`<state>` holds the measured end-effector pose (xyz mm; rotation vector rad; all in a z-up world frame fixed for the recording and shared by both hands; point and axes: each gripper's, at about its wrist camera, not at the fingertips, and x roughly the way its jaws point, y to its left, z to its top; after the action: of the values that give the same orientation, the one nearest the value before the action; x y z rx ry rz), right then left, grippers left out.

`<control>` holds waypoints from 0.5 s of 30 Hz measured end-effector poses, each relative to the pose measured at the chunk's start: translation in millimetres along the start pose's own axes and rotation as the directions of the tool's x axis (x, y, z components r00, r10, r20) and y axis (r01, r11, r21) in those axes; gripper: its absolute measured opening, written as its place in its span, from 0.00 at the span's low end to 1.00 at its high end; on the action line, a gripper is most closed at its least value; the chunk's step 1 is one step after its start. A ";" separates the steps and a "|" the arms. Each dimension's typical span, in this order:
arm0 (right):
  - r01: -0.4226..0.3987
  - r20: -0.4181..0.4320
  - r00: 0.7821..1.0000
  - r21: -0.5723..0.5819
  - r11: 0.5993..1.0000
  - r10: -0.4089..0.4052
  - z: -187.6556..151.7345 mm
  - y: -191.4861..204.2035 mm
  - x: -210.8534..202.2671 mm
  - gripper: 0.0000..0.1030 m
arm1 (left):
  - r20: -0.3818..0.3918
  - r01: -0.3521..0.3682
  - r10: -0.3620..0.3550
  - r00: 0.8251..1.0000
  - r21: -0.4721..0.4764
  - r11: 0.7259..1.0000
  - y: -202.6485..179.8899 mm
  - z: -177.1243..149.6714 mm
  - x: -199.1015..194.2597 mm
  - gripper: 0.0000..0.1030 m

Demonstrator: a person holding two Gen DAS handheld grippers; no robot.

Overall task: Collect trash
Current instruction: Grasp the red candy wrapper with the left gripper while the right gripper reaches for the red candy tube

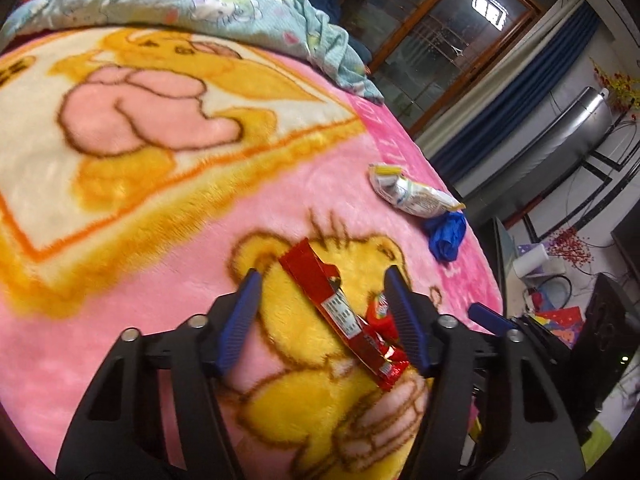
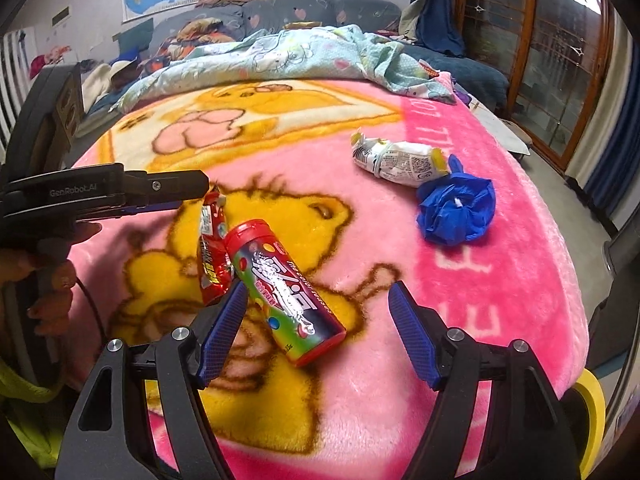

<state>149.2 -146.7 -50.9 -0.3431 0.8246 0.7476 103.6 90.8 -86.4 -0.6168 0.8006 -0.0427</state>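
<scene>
1. Blanket [image 2: 460, 272], pink plush with a yellow bear print, covers the bed under both grippers; a pale blue quilt [image 2: 304, 52] lies bunched along its far edge.
2. Left gripper [image 1: 320, 312] reaches in from the left in the right wrist view, with the person's hand [image 2: 52, 264] on its handle. Its own camera shows the blue pads standing apart on either side of a red wrapper [image 1: 340, 312].
3. The wrapper lies slantwise on the blanket between those pads. The left pad is clear of it; whether the right pad [image 1: 404, 320] touches its crumpled end I cannot tell, so no firm grip shows.
4. Just right of the wrapper, touching it, a red candy tube [image 2: 280, 292] with a red cap lies on its side.
5. Right gripper [image 2: 316, 312] hovers over the tube with its jaws wide apart and nothing clamped. The tube's lower end sits between the fingers, near the left finger [image 2: 224, 328] and well clear of the right one.
6. Beyond the right gripper, farther right, a white crumpled packet [image 2: 396, 160] rests on the blanket.
7. Touching the packet's near end, a crumpled blue glove [image 2: 456, 212] sits near the bed's right edge.
</scene>
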 end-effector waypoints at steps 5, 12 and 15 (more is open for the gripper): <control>-0.020 -0.009 1.000 0.003 1.000 0.020 2.3 -1.8 11.1 0.66 | -0.050 0.034 -0.036 0.998 -0.041 0.999 2.2 -4.7 9.4 0.36; -0.069 -0.020 0.997 0.019 0.997 0.069 0.7 1.0 20.6 0.49 | -0.059 0.042 -0.046 0.997 -0.059 0.997 4.1 -7.9 16.6 0.31; -0.073 -0.012 0.997 0.029 0.997 0.074 -0.3 0.1 20.3 0.49 | -0.054 0.044 -0.047 0.997 -0.053 0.998 3.2 -9.5 18.0 0.30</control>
<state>158.0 -137.4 -66.5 -0.2939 0.8635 0.8022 109.2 84.0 -105.0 -0.6847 0.8436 -0.0813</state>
